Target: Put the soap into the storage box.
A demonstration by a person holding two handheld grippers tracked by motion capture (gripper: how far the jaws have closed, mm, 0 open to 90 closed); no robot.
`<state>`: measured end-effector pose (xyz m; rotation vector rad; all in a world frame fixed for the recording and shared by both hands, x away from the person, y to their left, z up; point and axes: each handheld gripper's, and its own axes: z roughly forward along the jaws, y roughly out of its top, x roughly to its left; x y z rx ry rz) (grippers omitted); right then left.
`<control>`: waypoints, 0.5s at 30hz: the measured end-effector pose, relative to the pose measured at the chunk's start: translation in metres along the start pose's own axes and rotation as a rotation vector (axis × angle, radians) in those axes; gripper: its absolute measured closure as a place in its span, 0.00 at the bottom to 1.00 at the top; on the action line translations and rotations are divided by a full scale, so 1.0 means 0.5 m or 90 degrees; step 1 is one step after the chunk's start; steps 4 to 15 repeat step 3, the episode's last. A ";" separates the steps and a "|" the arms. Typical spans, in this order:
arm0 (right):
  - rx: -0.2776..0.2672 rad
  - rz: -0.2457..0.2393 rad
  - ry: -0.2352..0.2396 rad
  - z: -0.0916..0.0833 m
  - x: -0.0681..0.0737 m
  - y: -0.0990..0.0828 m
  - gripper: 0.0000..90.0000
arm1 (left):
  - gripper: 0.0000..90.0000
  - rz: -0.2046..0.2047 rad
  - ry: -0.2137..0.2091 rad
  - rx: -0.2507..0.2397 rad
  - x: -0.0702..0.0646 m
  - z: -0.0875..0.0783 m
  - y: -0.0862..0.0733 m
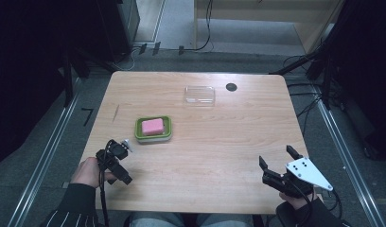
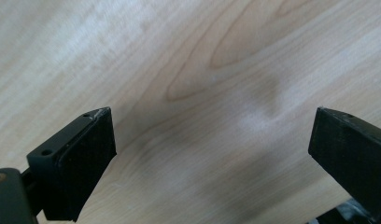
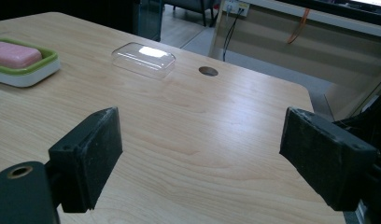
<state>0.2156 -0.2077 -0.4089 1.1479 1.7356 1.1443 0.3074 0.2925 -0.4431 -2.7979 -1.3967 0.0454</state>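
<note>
Both claws gape wide with nothing in them; left gripper [image 1: 119, 158] points down at bare wood near the table [image 1: 219, 156] edge, right gripper [image 1: 277, 157] idles at the near right; pink soap [image 1: 153, 126] sits in its green dish [image 1: 139, 134] just beyond the left one, clear lid [image 1: 199, 94] farther back; I'd grab the lid by its long sides and lower it level.

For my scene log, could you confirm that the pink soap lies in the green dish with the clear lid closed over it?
Not quite: the pink soap lies in the green dish, but the clear lid rests apart on the table, as the high view shows.
</note>
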 end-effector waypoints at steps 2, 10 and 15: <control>-0.001 -0.003 0.002 0.002 0.000 0.001 0.15 | 0.01 -0.005 0.003 0.000 0.006 0.000 -0.002; -0.001 -0.003 0.003 0.003 0.001 0.001 0.15 | 0.01 -0.004 0.002 -0.002 0.008 -0.001 -0.003; -0.001 -0.003 0.003 0.003 0.001 0.001 0.15 | 0.01 -0.004 0.002 -0.002 0.008 -0.001 -0.003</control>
